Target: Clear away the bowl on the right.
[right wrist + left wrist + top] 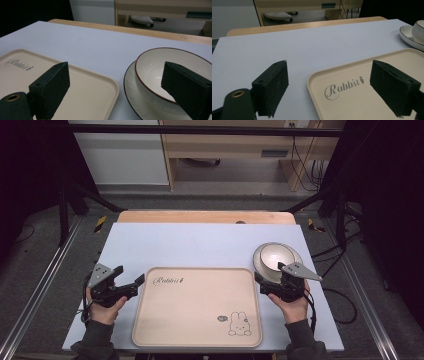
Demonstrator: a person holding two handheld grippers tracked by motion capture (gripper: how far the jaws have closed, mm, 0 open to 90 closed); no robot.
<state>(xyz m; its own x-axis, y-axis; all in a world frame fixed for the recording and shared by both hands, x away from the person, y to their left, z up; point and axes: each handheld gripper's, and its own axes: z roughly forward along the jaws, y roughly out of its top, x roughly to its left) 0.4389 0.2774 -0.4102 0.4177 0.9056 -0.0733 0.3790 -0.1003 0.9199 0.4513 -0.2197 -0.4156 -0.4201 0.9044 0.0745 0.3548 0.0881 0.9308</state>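
the right hand-held gripper (270, 282), jaws wide, sits nearer the cream ceramic bowl (275, 256) on its saucer (296, 256), which lies at its twelve o'clock; left hand-held gripper (131, 280) also wide

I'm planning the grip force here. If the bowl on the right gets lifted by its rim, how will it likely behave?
The bowl looks like glazed ceramic, so probably rigid, fairly heavy and breakable. Its glossy wall may be slippery between flat jaws. It sits loose on a plate, which would likely stay behind or shift. The right gripper is open beside its rim.
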